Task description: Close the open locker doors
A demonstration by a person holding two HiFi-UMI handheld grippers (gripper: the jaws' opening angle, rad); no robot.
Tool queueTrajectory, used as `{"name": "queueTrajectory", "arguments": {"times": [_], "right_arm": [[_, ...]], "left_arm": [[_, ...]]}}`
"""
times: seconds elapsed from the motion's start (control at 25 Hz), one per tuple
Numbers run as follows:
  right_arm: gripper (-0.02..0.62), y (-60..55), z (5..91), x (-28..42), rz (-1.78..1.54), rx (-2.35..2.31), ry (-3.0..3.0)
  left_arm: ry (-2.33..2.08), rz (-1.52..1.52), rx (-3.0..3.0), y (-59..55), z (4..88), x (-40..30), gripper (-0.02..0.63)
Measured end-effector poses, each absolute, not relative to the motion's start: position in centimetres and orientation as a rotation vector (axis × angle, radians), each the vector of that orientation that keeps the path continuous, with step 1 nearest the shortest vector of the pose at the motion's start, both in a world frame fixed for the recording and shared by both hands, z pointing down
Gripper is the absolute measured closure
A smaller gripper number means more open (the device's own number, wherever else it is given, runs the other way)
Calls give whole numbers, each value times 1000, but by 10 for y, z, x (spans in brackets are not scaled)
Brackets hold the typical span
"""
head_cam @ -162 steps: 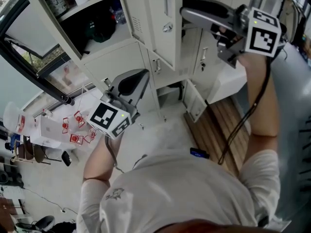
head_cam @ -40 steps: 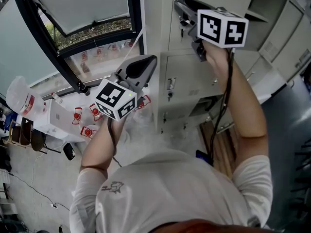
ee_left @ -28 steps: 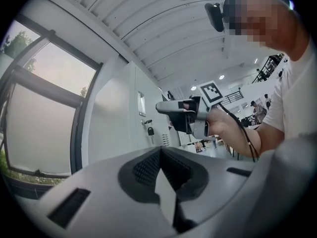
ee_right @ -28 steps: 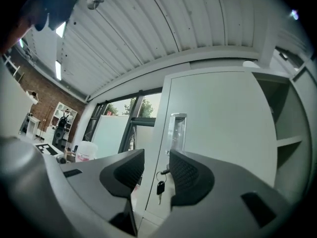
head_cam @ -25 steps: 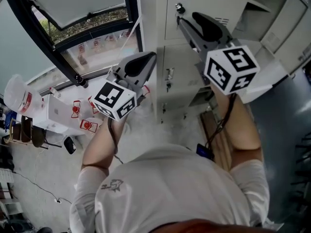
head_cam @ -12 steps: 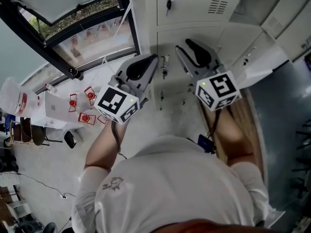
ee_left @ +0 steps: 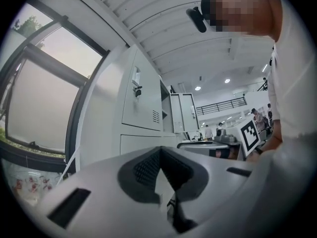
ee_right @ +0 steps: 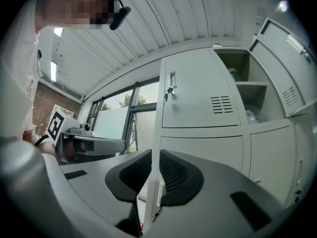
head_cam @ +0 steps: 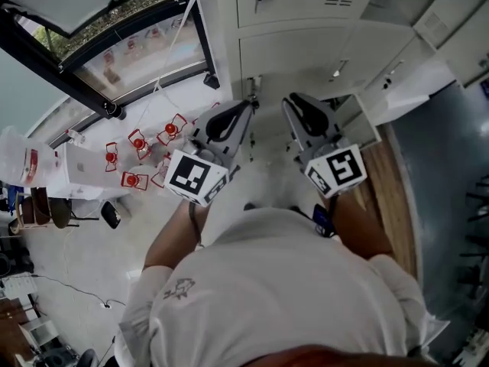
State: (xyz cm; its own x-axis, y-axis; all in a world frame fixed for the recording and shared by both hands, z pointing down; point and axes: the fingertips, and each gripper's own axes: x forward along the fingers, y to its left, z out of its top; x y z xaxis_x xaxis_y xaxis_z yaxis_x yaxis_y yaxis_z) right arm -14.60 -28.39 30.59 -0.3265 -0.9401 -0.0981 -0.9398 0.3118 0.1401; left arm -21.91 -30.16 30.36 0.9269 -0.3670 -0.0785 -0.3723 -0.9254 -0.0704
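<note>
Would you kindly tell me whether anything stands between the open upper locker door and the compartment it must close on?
Nothing visible does. In the right gripper view the open door stands swung out to the right of its compartment; the contents sit back inside, and the space between door and opening looks free.

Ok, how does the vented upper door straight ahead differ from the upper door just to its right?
The vented upper door is shut flush, with a key hanging at its lock; the door to its right stands swung open. The first hides its compartment; the second leaves its shelf exposed. Both are pale metal with vent slots.
</note>
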Motion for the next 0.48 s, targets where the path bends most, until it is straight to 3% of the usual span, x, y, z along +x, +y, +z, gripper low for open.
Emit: {"name": "queueTrajectory", "arguments": {"times": [0.2, 0.48], "right_arm": [[592, -273, 306, -135, -252, 1853, -2538], [595, -239, 315, -92, -256, 1951, -2475]], "left_arm": [[550, 82, -3014, -301, 305, -209, 607], [440, 62, -3055, -282, 316, -161, 607]]}}
